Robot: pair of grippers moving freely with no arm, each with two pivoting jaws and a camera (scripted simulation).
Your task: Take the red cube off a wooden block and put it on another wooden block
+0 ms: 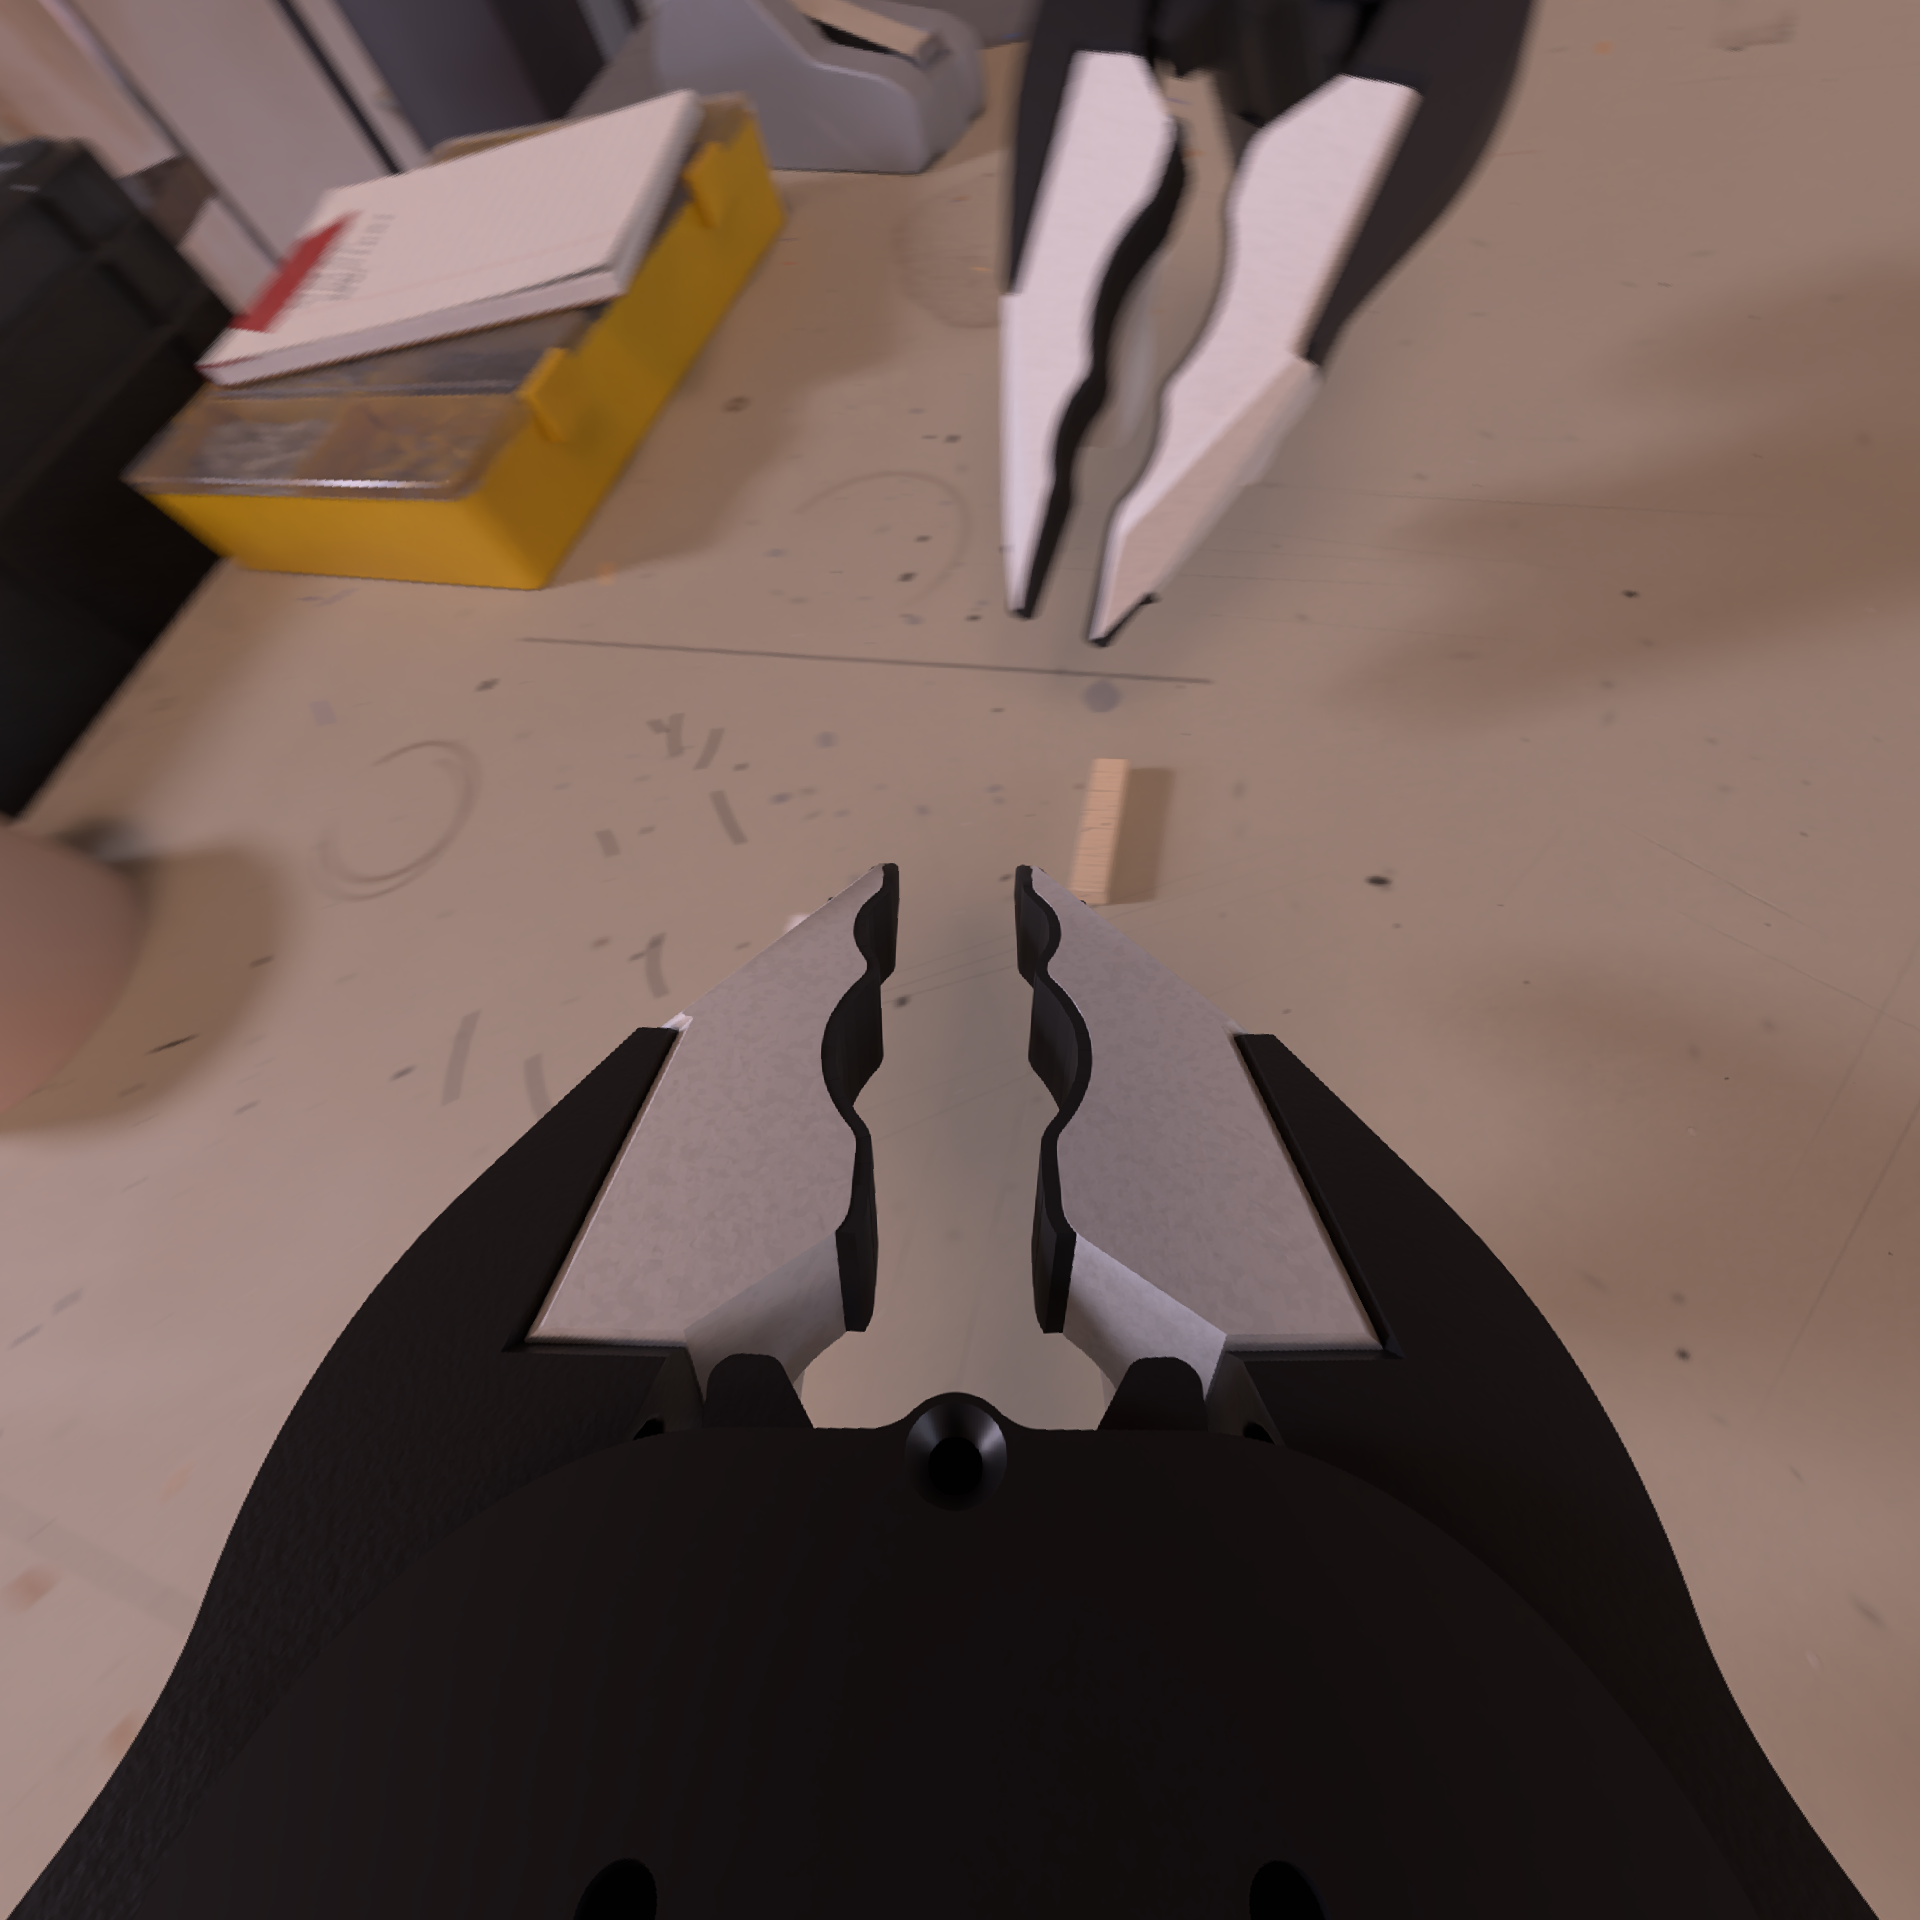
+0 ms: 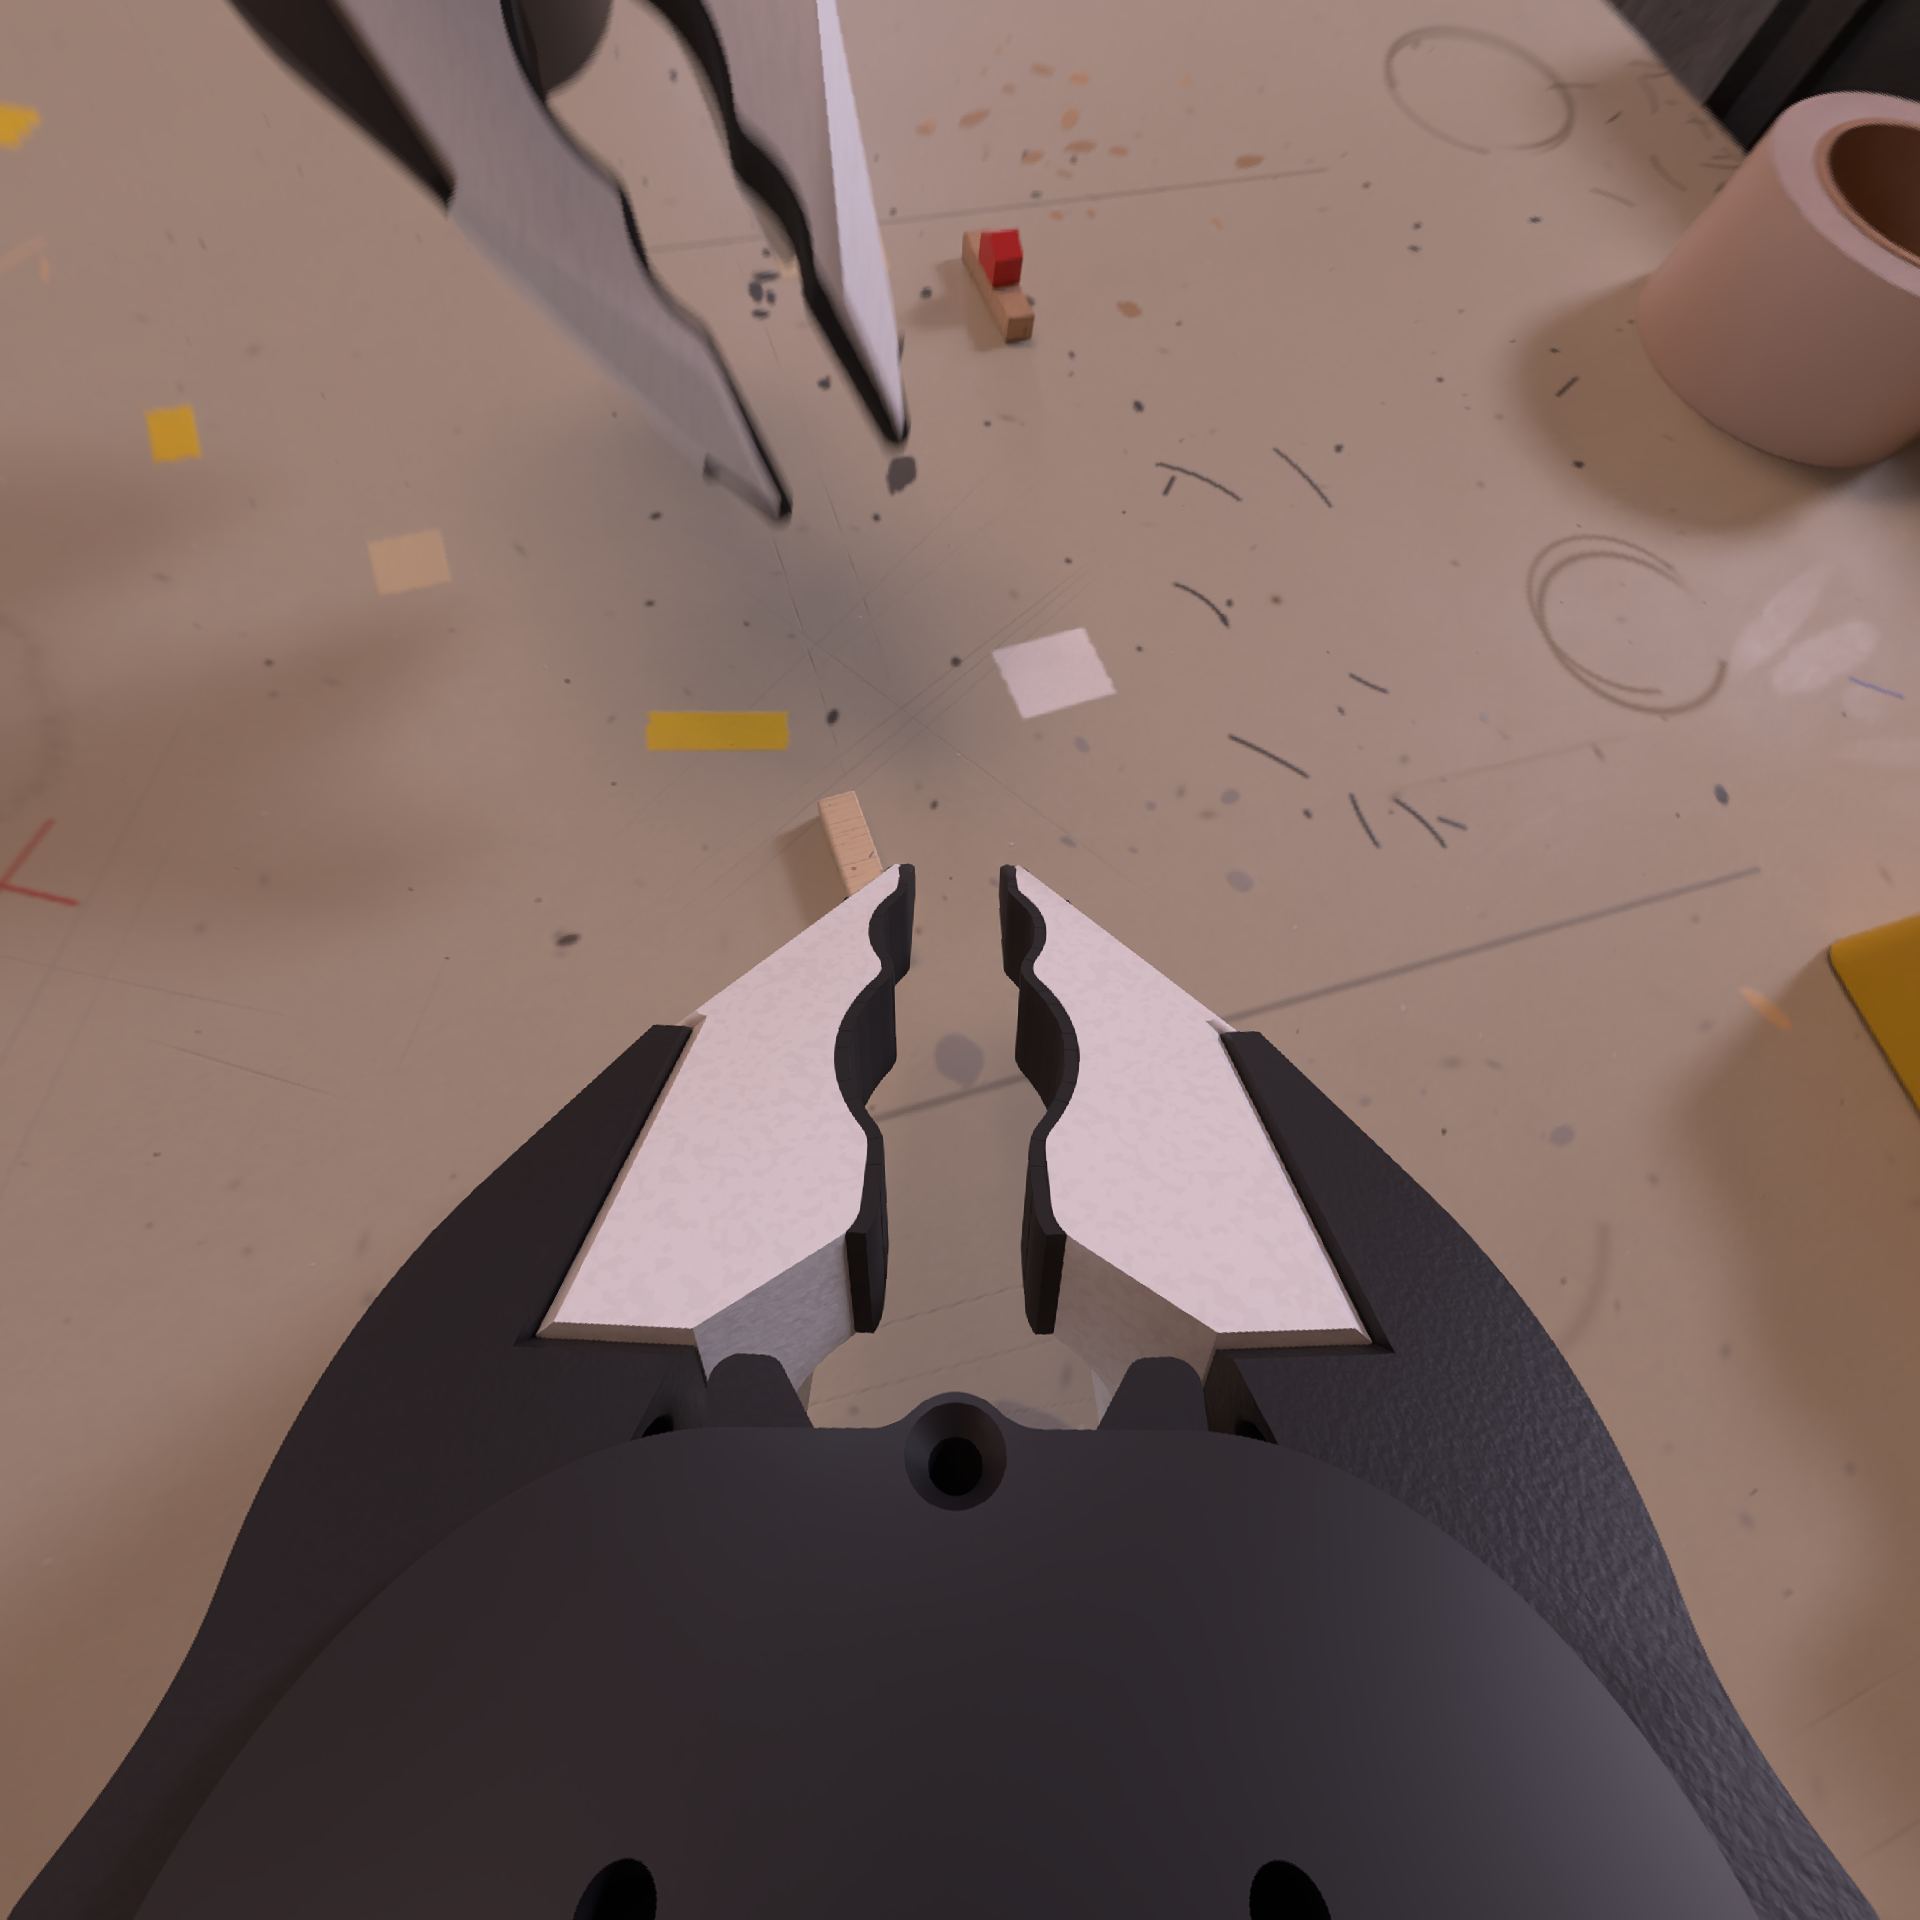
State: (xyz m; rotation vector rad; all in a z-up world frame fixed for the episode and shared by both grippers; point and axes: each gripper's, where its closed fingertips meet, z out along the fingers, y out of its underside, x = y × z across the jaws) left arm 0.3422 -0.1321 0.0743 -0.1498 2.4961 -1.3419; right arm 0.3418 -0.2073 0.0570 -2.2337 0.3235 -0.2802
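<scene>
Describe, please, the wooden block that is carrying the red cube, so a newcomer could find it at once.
Start at the big tape roll on the table's far right. Look left across the speckled table to a small wooden block. Unlike the bare block near the right claw, it carries the red cube.

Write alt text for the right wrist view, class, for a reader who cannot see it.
The right gripper hangs open and empty above a speckled table, a bare wooden block by its left fingertip. Farther off, the red cube sits on another wooden block, the left gripper nearby and a tape roll at right.
</scene>
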